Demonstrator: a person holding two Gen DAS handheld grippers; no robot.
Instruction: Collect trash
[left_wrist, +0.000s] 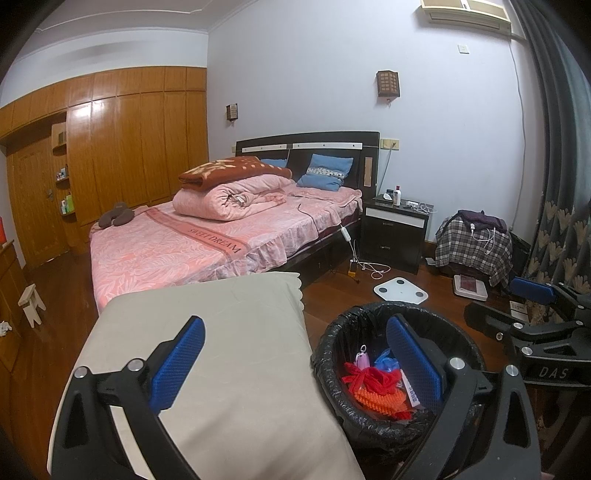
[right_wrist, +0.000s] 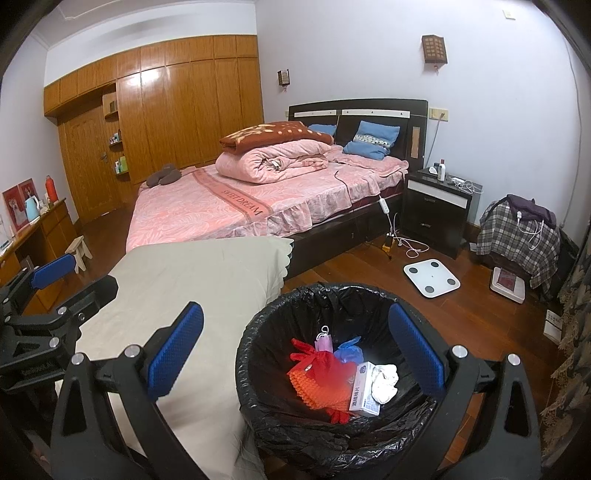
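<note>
Right wrist view: both the right gripper (right_wrist: 295, 363) and left gripper (left_wrist: 295, 365) are wide apart, empty, near the trash bin (right_wrist: 258, 325).

The round black-bagged trash bin (right_wrist: 332, 424) sits on the wooden floor (right_wrist: 369, 266) right of the beige cloth-covered table (right_wrist: 192, 280), with the pink-sheeted bed (right_wrist: 229, 210) behind both.

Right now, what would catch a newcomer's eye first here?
The black-lined bin up close, holding red trash, a small box and a white wad. Behind it, the pink bed with a rolled quilt. Both grippers, left and right, are open and empty.
</note>
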